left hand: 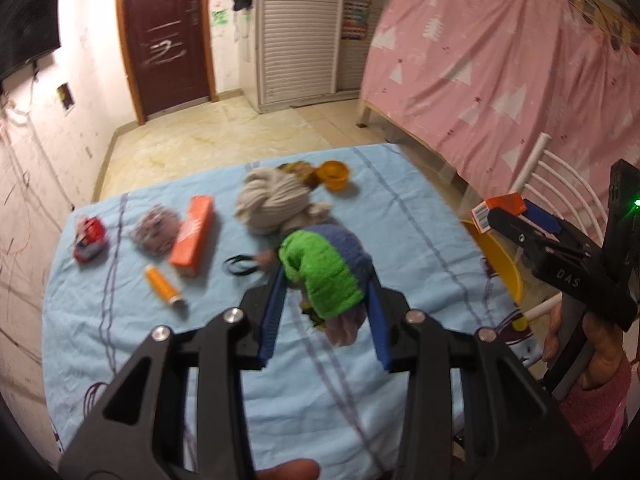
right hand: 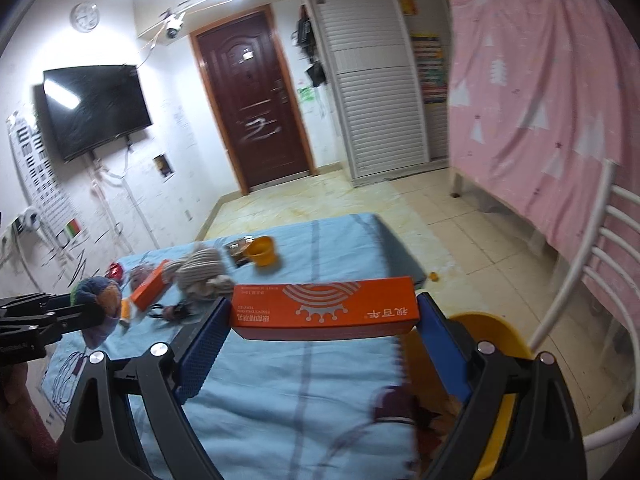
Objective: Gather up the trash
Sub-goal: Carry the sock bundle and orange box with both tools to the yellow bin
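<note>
While you've got something in each hand, here's how it looks, all placed off the yellow bin (right hand: 496, 330):

Right gripper (right hand: 324, 316): fingers spread wide and clamped end to end on a long orange box (right hand: 326, 308), held flat in the air just left of the yellow bin's rim.

Left gripper (left hand: 326, 280): closed partway on a green and blue knit bundle (left hand: 328, 266), which fills the gap between the blue pads (left hand: 273, 312); it hangs over the blue sheet (left hand: 404, 216), well left of the bin.

Step in hand: looks like the carry-and-drop stage for the box. The bin sits at the sheet's right edge by the white chair (right hand: 592, 256).

Next move: you'd want to slide the box right until it's over the bin's mouth, then open up. It's long, so tilting one end down probably helps.

Still left of the bin: second orange box (left hand: 192, 236), orange tube (left hand: 164, 285), red wrapper (left hand: 90, 238), beige cloth wad (left hand: 272, 200), orange cup (left hand: 334, 174).
</note>
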